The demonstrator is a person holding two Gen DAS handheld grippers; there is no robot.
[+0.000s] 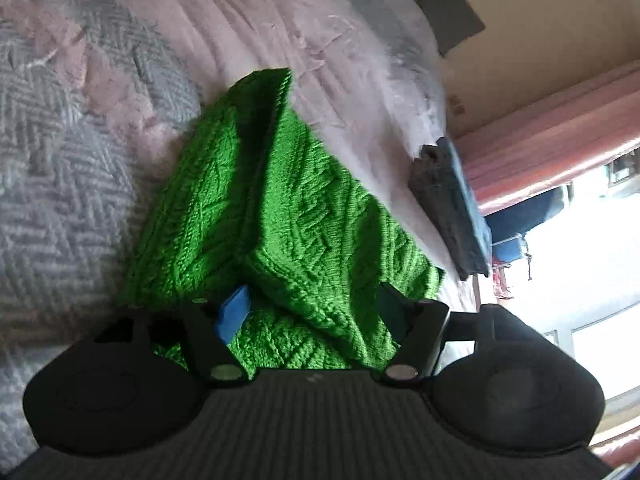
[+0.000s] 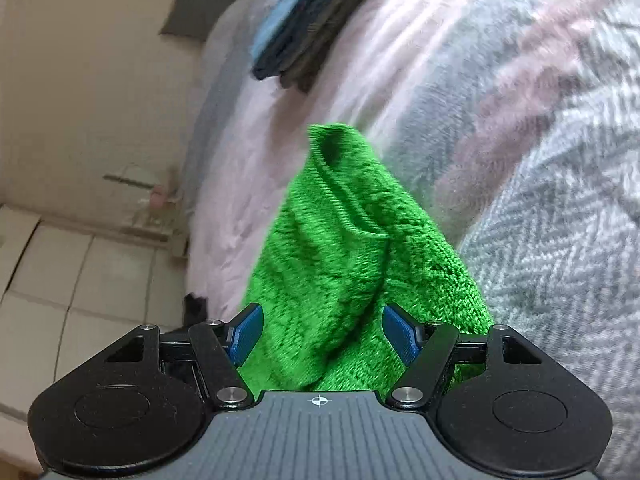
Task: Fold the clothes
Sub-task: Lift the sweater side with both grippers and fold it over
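A bright green knitted sweater (image 1: 280,208) lies partly folded on a bed, with one flap turned over its middle. My left gripper (image 1: 314,310) is open at the sweater's near edge. Its blue pads (image 1: 234,312) stand wide apart, with green knit between and under them. In the right wrist view the same sweater (image 2: 352,248) rises in a bunched, narrowing shape toward its ribbed end. My right gripper (image 2: 324,334) is also open, with its blue pads (image 2: 246,334) on either side of the fabric. Neither view shows the pads pressing on the cloth.
The bed carries a pink and grey herringbone blanket (image 1: 60,200). A stack of folded dark and blue clothes (image 1: 452,204) (image 2: 296,28) sits near the bed's edge. Beyond the edge are a tiled floor (image 2: 60,280), a grey cushion (image 2: 200,8) and a pink curtain (image 1: 560,152).
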